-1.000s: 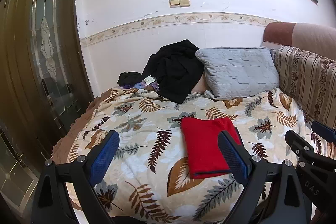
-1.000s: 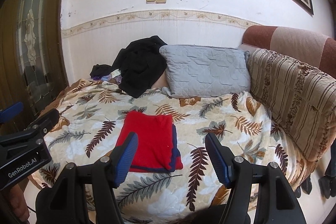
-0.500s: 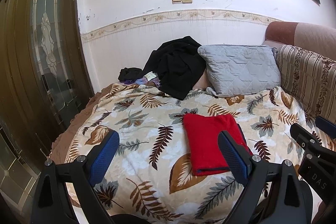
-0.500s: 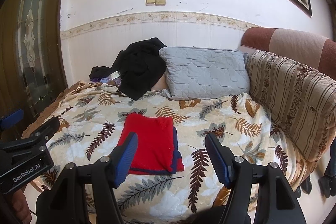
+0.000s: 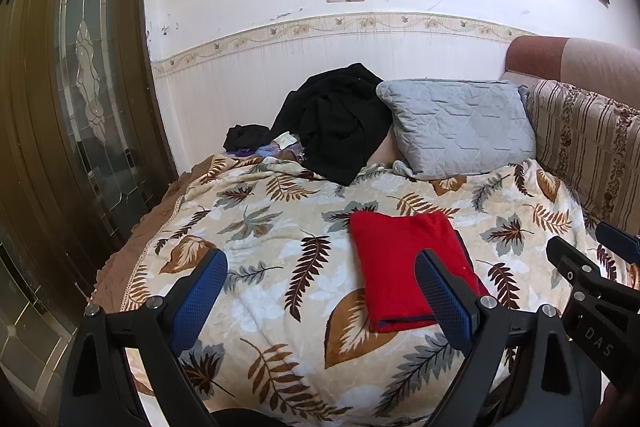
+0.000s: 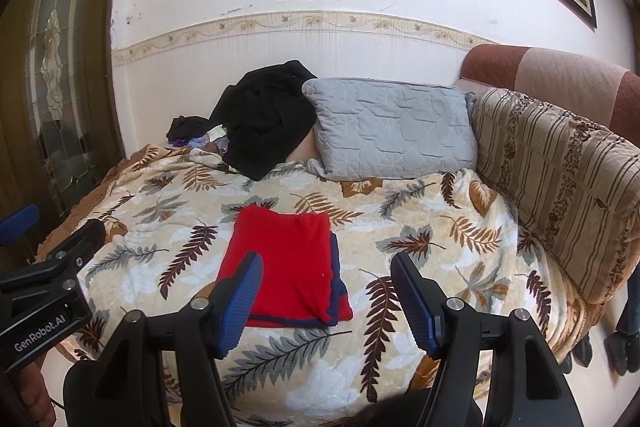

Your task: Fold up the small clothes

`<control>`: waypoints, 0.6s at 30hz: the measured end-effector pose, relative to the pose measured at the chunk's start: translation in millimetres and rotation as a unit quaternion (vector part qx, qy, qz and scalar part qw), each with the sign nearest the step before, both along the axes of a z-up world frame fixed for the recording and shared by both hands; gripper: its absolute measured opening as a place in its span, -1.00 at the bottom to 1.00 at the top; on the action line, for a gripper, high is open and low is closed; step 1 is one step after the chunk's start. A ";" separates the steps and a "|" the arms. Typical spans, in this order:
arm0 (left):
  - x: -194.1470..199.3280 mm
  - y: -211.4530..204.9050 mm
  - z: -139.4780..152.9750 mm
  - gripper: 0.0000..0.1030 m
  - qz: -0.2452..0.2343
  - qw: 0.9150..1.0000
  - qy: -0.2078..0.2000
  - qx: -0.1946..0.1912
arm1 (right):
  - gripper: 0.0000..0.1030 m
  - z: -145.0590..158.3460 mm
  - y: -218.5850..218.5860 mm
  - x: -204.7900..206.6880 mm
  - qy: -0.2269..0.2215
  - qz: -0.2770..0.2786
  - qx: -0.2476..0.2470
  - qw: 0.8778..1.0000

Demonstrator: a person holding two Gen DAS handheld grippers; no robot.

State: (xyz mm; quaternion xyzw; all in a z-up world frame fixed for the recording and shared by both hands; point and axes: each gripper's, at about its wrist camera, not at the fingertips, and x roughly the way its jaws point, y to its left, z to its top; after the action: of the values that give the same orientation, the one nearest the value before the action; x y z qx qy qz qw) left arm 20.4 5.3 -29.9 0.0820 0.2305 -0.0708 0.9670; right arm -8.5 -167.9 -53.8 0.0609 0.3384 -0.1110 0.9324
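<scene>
A folded red garment (image 5: 404, 263) with a dark blue edge lies flat on the leaf-patterned bedspread (image 5: 280, 227); it also shows in the right wrist view (image 6: 286, 259). My left gripper (image 5: 320, 291) is open and empty, held above the bed's near edge, short of the garment. My right gripper (image 6: 326, 299) is open and empty, also held back from the garment. Each gripper shows at the edge of the other's view.
A black garment heap (image 5: 336, 123) and a grey pillow (image 5: 456, 127) lie at the head of the bed by the wall. A striped cushion (image 6: 560, 179) lines the right side. A dark wooden door (image 5: 80, 87) stands left of the bed.
Both grippers have drawn back and up from the bed a little; the red garment lies where it was. Both stay open.
</scene>
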 end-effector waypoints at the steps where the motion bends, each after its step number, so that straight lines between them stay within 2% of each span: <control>1: 0.2 -0.2 -0.2 0.84 0.000 1.000 0.000 0.001 | 0.37 -1.4 -0.4 1.0 0.001 -0.001 0.000 1.000; 18: 8.2 -2.3 -11.4 0.84 -0.006 1.000 0.008 0.007 | 0.37 -18.5 -3.0 9.9 0.015 -0.006 0.005 1.000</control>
State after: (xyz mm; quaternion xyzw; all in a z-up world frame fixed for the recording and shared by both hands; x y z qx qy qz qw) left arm 28.6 2.9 -41.3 0.0895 0.2380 -0.0757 0.9642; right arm 1.4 -170.9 -72.3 0.0660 0.3529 -0.1161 0.9261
